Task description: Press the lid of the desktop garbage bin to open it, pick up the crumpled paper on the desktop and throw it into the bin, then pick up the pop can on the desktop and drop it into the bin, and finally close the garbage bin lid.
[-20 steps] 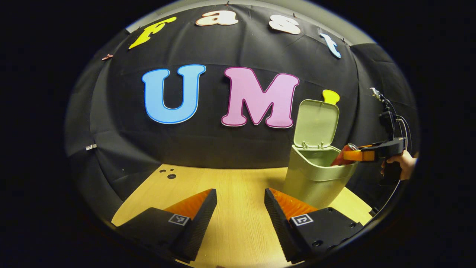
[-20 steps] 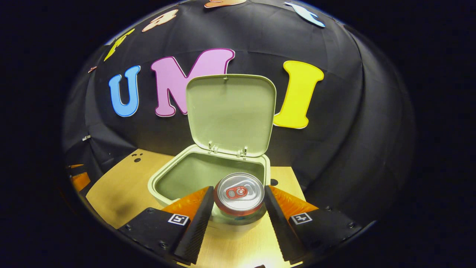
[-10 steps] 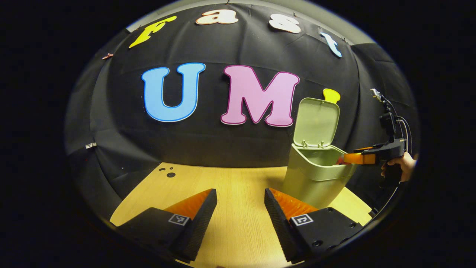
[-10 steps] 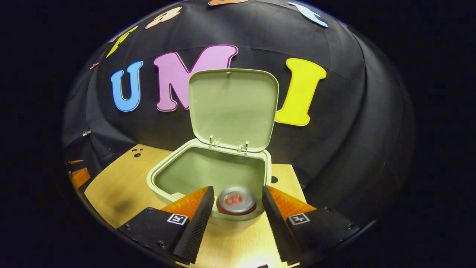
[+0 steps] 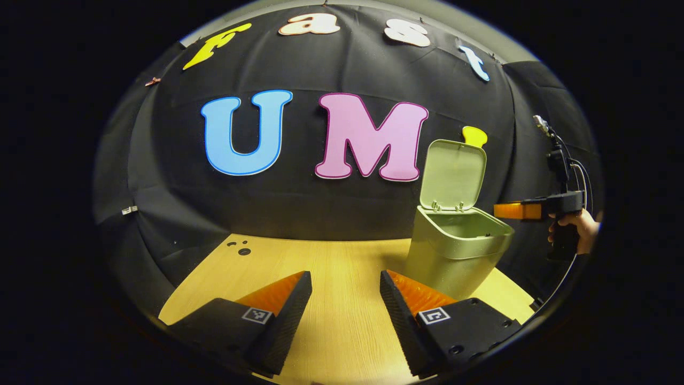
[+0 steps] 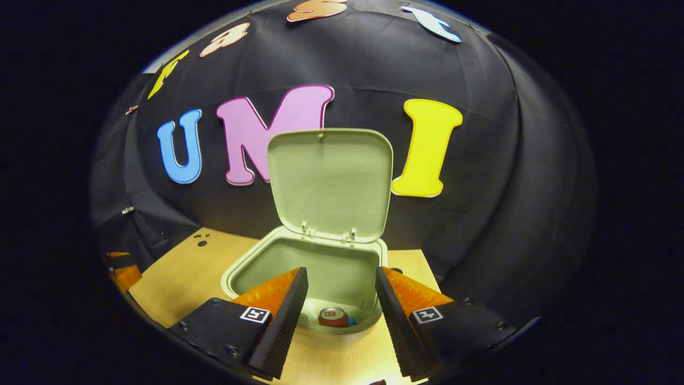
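Dropped from my right tongs (image 6: pixel 341 299) a second ago, the pop can (image 6: pixel 333 317) now lies at the bottom of the bin (image 6: pixel 238 267). Its lid (image 6: pixel 330 182) stands upright. Those tongs hang apart above the near rim, holding nothing. My left tongs (image 5: pixel 344 307) hover apart and empty over the bench (image 5: pixel 342 262), near the bin.

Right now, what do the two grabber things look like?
Each gripper has two wedge-shaped fingers with ribbed inner pads and a square black-and-white marker on each base. The left gripper shows this; so does the right gripper, which trails black cables from its pistol-style handle.
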Demonstrator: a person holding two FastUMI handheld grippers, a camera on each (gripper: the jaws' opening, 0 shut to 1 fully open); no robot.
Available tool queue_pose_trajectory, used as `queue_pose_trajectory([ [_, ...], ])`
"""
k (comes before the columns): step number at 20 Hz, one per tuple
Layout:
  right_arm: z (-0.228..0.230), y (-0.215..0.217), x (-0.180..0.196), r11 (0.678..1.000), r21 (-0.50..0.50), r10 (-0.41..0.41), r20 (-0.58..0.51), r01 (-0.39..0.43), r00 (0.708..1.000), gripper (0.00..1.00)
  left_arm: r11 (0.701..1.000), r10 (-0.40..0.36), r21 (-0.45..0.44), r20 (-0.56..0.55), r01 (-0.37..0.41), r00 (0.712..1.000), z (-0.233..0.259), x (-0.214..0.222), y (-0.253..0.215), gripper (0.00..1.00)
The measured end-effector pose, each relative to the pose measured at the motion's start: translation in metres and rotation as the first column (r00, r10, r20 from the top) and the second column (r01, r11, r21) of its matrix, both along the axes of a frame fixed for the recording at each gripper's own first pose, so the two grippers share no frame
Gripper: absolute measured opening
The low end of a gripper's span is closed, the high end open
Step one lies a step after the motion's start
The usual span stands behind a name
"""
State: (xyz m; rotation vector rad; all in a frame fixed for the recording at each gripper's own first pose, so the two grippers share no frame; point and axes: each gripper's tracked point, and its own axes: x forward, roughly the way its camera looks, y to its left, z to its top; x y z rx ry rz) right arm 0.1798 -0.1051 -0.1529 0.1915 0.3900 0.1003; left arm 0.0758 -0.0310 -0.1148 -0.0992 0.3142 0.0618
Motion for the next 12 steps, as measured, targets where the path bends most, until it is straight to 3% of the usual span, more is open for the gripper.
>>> queue_pose_trajectory([
  [5,0.049,-0.005,0.037,1.0,0.014,-0.017,0.129,0.016,0.992,0.83,1.0,0.007,0.002,-0.005,-0.007,1.0,0.0,-0.002,0.001,0.84],
  [11,0.115,-0.019,0.085,0.997,0.046,-0.075,0.326,0.063,0.942,0.88,1.0,0.023,0.014,-0.019,-0.022,1.0,-0.001,-0.005,0.003,0.84],
  [12,0.123,-0.023,0.091,0.996,0.052,-0.088,0.347,0.074,0.934,0.88,1.0,0.025,0.015,-0.021,-0.025,0.999,-0.001,-0.005,0.001,0.88],
])
